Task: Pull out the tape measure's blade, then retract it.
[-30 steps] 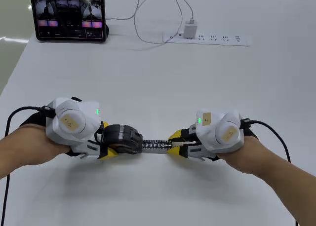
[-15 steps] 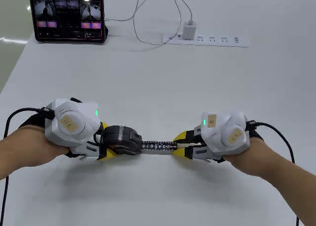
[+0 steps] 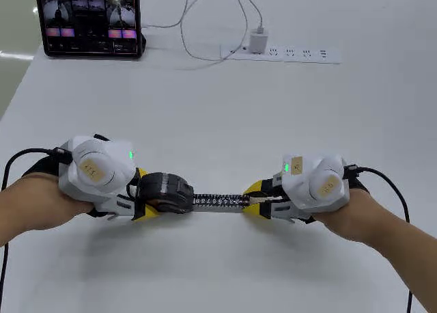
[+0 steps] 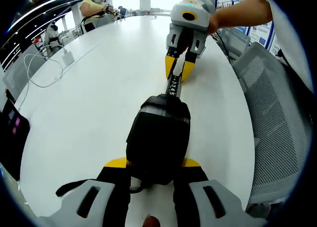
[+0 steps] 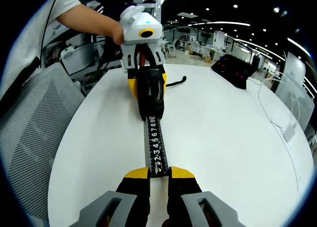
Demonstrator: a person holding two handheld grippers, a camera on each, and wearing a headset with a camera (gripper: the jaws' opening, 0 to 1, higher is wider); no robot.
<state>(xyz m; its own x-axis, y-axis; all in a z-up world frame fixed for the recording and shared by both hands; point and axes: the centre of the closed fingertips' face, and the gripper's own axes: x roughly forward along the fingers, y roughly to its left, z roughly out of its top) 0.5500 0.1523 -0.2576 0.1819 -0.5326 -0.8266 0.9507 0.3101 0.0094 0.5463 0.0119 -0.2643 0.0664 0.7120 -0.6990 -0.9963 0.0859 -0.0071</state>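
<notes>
Over on the left, the left gripper (image 3: 145,203) has its yellow-tipped jaws clamped round the black tape measure (image 3: 166,192), which sits on the white table (image 3: 218,121) near its front edge, left of centre. A tan sticker (image 3: 90,168) on that gripper's housing carries print too small to read. Out of the case the blade (image 5: 154,142) runs rightward, low over the surface, and the right gripper view gives black numerals 2 through 9 along it. The right gripper (image 3: 254,198) pinches the blade's tip, jaws narrowed right down onto it. Beyond the grippers lies broad bare surface up to the far edge. There a lit tablet (image 3: 89,21) stands at the far left corner, and right of it a white cable (image 3: 188,26) loops to a charger (image 3: 258,41) plugged into a power strip (image 3: 293,54).
</notes>
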